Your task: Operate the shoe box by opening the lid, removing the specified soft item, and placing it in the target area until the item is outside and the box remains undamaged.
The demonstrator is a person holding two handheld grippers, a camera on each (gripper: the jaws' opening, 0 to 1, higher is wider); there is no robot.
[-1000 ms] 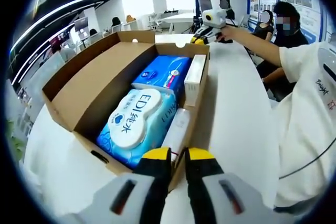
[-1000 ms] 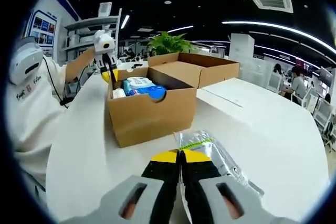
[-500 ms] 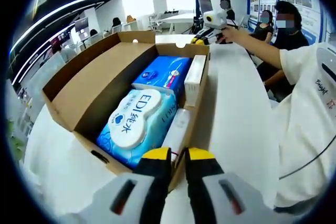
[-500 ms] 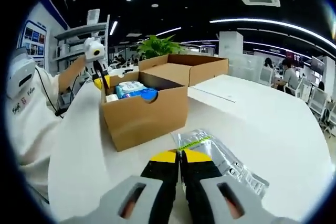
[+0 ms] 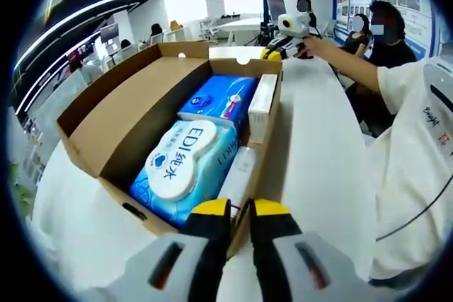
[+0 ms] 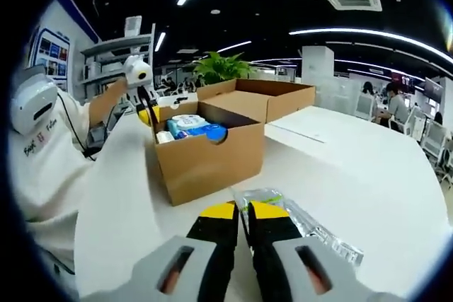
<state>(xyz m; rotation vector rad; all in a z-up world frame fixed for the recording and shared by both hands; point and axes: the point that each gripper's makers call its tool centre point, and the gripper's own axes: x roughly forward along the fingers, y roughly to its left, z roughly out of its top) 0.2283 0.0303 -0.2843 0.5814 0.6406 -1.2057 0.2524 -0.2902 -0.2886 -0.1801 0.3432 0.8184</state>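
The cardboard shoe box [image 5: 106, 146] stands open on the white table, its lid folded back. Inside lie a blue wet-wipes pack [image 5: 180, 167] with a white lid, a blue tissue pack [image 5: 221, 100] and slim white boxes [image 5: 260, 106]. My left gripper [image 5: 241, 210] is shut on the box's near wall at a corner; it also appears at the box's far corner as the left gripper [image 6: 146, 114]. My right gripper [image 6: 242, 211] is shut, with the corner of a clear plastic bag [image 6: 304, 224] running in between its tips. The bag lies on the table beside the shoe box [image 6: 209, 164]. The right gripper [image 5: 279, 51] is low over the table beyond the box.
A person's white sleeve [image 5: 414, 146] and arm reach along the table's right side. The white table [image 5: 318, 153] stretches on past the box. Other people sit at desks behind. A green plant [image 6: 219, 68] and shelves stand in the background.
The right gripper's view has shifted a little and the box looks slightly nearer. The bag keeps its place at the tips. The left gripper and box contents have not moved.
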